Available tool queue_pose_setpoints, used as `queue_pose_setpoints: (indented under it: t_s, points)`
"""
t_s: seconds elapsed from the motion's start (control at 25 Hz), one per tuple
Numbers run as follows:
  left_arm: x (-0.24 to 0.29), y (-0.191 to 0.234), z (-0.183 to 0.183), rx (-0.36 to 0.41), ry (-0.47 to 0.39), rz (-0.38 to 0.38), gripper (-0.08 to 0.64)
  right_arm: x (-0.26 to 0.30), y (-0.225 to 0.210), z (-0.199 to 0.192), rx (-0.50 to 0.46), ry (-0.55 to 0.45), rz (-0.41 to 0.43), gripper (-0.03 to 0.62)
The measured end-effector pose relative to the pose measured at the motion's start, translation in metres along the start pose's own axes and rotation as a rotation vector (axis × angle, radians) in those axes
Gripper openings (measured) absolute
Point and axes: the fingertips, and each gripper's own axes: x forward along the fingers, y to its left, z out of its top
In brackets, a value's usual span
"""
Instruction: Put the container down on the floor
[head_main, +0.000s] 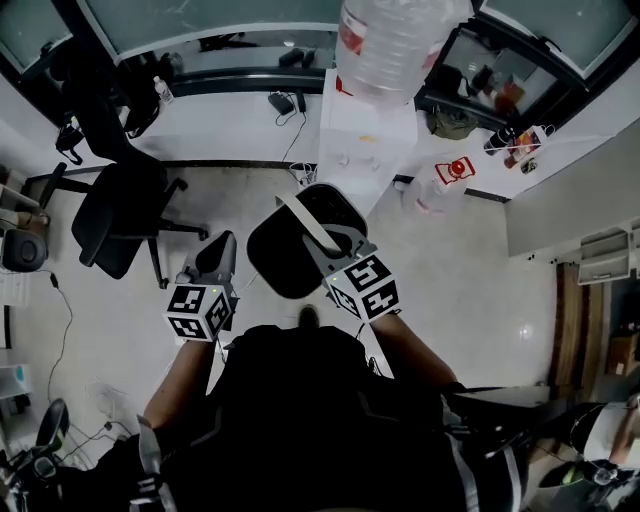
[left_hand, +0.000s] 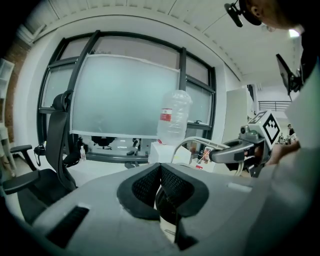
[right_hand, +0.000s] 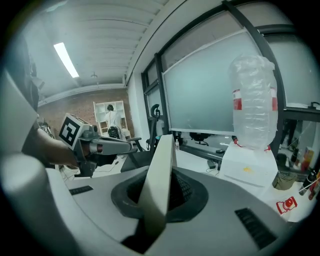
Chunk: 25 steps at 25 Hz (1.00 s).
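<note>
Right tongs (right_hand: 160, 180): clamped on the flat white handle (right_hand: 157, 185) of the container (head_main: 290, 255). Left tongs (left_hand: 160, 172): closed on nothing, held just left of the container.

Container: dark, round, hanging from its handle clear of the floor (head_main: 460, 260), between the chair (head_main: 120, 210) and the dispenser (head_main: 370, 130).

Risks, in my judgement:
- I have one grip only, on a thin strap. The handle may slide or pivot in the pads and the container may swing.
- If I release before the base lands, it drops or tips.
- The dispenser stands close ahead, so a forward swing could strike it.
</note>
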Motion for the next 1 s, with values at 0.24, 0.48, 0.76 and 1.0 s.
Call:
queue_pose_setpoints:
  t_s: [0.24, 0.48, 0.76, 1.0]
  points:
    - [0.019, 0.009, 0.008, 0.004, 0.003, 0.02, 0.011, 0.022, -0.02, 0.006, -0.007, 0.008, 0.03, 0.037]
    - [0.035, 0.038, 0.006, -0.006, 0.027, 0.031, 0.011, 0.053, -0.029, 0.016, 0.003, 0.0, 0.051, 0.037]
    - [0.077, 0.074, 0.018, -0.029, 0.004, -0.022, 0.011, 0.097, -0.047, 0.034, 0.01, 0.029, 0.05, 0.037]
    - [0.108, 0.126, 0.032, -0.029, 0.001, -0.051, 0.011, 0.146, -0.057, 0.054, 0.017, 0.031, 0.038, 0.037]
